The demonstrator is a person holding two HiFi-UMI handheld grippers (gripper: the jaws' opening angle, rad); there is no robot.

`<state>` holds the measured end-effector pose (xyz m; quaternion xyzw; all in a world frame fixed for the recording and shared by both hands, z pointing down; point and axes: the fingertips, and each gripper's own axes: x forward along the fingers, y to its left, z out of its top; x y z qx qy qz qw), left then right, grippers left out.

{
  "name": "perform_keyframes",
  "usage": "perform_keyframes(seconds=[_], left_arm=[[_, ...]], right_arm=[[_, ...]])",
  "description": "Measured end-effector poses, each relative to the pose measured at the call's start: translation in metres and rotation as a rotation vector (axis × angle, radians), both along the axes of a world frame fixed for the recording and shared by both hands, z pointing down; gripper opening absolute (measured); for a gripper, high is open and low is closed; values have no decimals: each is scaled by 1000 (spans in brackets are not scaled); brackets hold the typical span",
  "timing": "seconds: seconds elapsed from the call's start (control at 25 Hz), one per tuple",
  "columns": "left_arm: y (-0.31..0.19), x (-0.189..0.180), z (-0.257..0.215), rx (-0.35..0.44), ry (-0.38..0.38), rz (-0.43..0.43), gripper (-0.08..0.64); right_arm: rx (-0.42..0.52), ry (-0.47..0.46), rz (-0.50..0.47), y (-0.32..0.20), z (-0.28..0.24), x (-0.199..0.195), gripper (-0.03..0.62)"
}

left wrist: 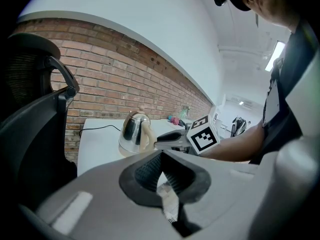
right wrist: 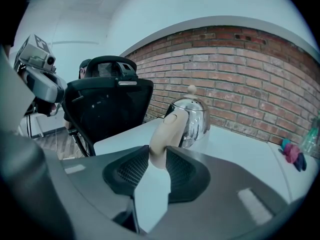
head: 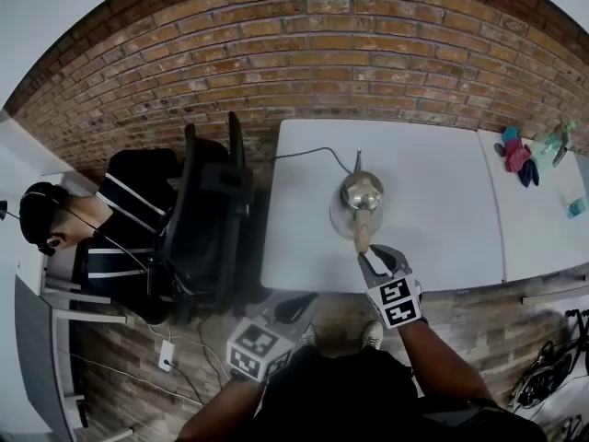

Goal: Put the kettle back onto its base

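Your right tool (head: pixel 380 261) is clamped on the beige handle (head: pixel 363 231) of the shiny steel kettle (head: pixel 361 192). In the right gripper view both ribbed pads (right wrist: pixel 131 171) press against the lower end of that handle. The kettle stands at 12 o'clock from the tool, near the middle of the white table (head: pixel 433 219), upright, with its spout and lid knob toward the brick wall (head: pixel 304 53).

It is directly over its round grey base (head: pixel 339 219), whose rim shows at the kettle's 7 o'clock side. I cannot tell whether the kettle is fully seated on it. A thin dark cable (head: pixel 313 152) leads from there toward 10 o'clock and off the table's left edge.

Your left tool (head: pixel 299 304) hangs at 7 o'clock from the right one, off the table's near edge and well apart from the kettle. Its jaws are together at the tips, with nothing between them.

A black mesh office chair (head: pixel 207 219) stands at the table's 9 o'clock side, and a person in a dark striped top (head: pixel 115 238) sits just beyond it. At 3 o'clock a second white table (head: pixel 538 228) butts against the first. It carries a small heap of pink and blue things (head: pixel 517 157) and a pale green bottle (head: pixel 555 143) near its far edge.
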<state>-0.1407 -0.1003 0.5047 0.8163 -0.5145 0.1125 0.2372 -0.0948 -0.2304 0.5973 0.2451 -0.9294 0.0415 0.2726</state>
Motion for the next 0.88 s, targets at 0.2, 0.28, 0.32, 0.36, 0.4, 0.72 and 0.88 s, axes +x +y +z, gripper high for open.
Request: perform_keyframes(seconds=[0.2,0.28,0.32,0.36,0.4,0.72,0.88], left_arm=[[3,-1,2,-4,4,28,1],[3,-1,3,-1,5,48,1],[3,-1,4,2,5,60,1],[3,-1,4,4,5,73,1],[2,-1,5,5,6,87,1],[4,7,0,28,17,221,1],[11,13,-4,48,37,283,1]], right_arm=[[10,1,22,4,-4,4,135],[15,-1,40,7,-8,9,135],[17,-6,52,10,-12,12,132],[15,-17,65,13,-17,14,123],[12,-31,81,15,-23,17,112],[-14,-151,179,53,-70,33,28],[-23,-193,196,80,-90,35,28]])
